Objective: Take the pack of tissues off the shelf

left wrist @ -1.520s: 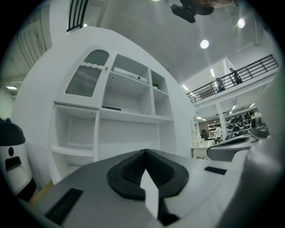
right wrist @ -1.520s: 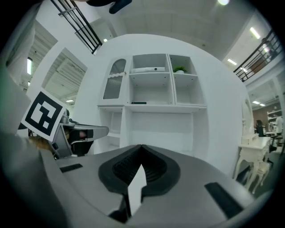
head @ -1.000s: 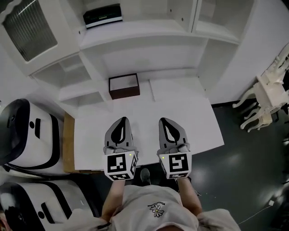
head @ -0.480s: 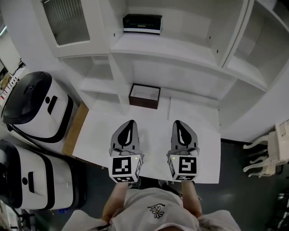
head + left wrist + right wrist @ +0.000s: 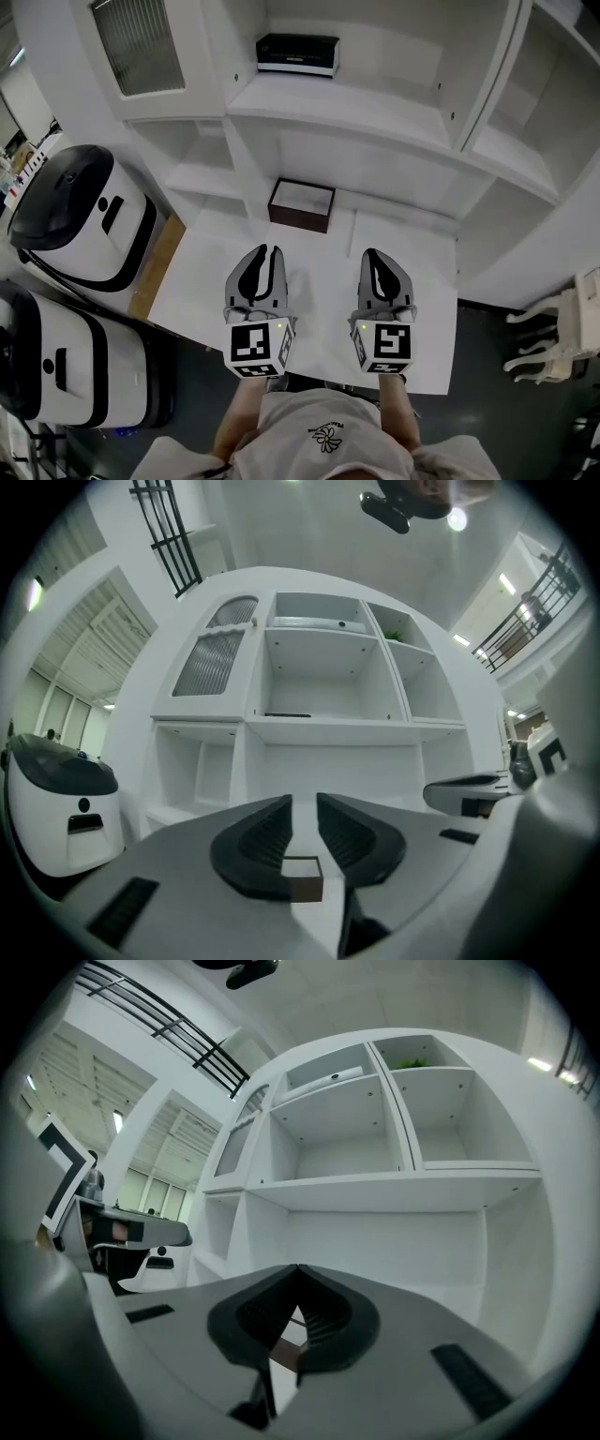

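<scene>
we hold our left gripper (image 5: 265,249) and right gripper (image 5: 373,254) level and side by side, both pointing forward away from our body. the left one's jaws have just been opening and stand slightly apart, gripping nothing. the right one's jaws meet at their tips, also empty.

The left hand-held gripper (image 5: 304,800), shut a second ago, has just opened slightly, empty.

The shelf (image 5: 375,103) is open in front and to the right of the pack of tissues (image 5: 297,52). Below, a brown box (image 5: 301,203) occupies the rear middle of the desk (image 5: 216,272); both sides remain passable.
</scene>
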